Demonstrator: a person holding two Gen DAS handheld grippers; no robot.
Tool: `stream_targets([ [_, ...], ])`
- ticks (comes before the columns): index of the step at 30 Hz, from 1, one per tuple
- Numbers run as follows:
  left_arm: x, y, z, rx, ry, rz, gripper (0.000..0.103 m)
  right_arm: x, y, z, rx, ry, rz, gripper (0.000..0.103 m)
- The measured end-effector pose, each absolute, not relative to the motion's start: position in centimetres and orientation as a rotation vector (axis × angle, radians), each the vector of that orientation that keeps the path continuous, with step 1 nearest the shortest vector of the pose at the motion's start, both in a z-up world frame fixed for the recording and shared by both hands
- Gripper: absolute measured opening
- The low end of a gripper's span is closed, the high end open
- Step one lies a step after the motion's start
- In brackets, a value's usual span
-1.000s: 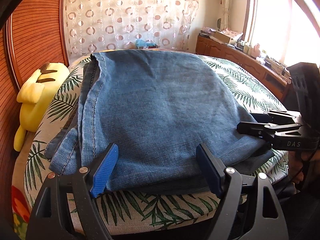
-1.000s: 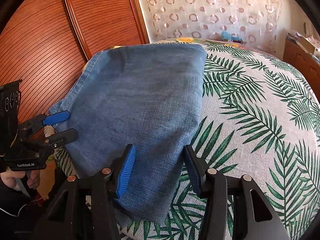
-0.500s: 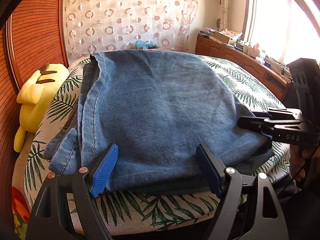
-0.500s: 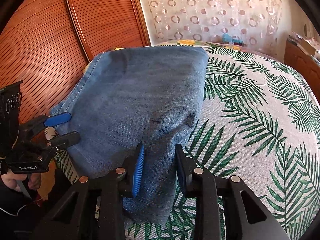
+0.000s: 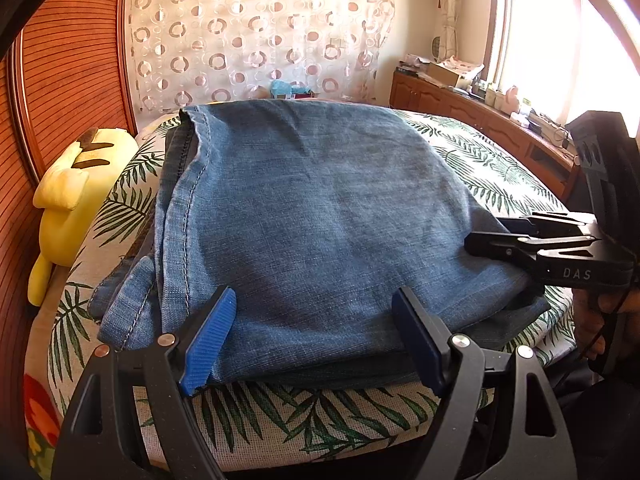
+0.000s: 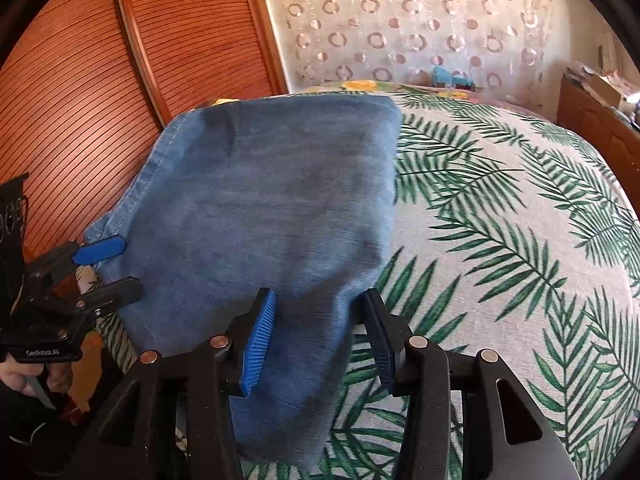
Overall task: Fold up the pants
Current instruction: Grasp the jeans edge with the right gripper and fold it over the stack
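The jeans lie folded into a thick blue stack on the bed, toward its near left corner, with the near fold running along the bed's front edge and the stitched hems piled on the left side. In the right wrist view the same stack covers the left part of the leaf-print cover, its right edge straight and its near corner drooping over the front edge. The left gripper sits at the front edge with its fingers wide apart, the blue pads standing at either side of the middle of the near fold and holding nothing; whether the pads touch the cloth cannot be told. The right gripper is at the jeans' near right corner with its fingers partly open, one pad over the denim and the other just past the cloth's edge above the cover, not clamped on anything. From the left wrist view that gripper shows side-on at the stack's right edge, its fingers stacked close one above the other. A yellow plush lies off the bed's left side against the slatted wood panel. Behind the bed hangs a curtain with ring patterns, and a wooden cabinet with clutter on top runs along the right under a bright window.
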State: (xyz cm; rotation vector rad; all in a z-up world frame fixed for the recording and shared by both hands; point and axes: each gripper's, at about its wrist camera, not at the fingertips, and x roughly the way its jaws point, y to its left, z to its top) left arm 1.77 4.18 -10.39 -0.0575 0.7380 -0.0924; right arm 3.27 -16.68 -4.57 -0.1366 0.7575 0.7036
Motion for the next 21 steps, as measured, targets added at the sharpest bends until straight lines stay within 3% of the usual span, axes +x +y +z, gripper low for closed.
stream_targets([
  [4,1.8,3.6,-10.6,-0.010,0.739,-0.086,0.082,3.4,-16.5,-4.2,-0.151,0.762,0.733,0.025],
  [6,1.7,3.6,-10.6,0.006,0.738,-0.086,0.082,3.7,-16.8,-3.6,-0.129,0.751,0.754,0.011],
  [21,0.5,7.9,-8.7,-0.074,0.744,-0.061,0.082,1.6,-13.7,2.1,-0.140,0.598,0.944,0.006],
])
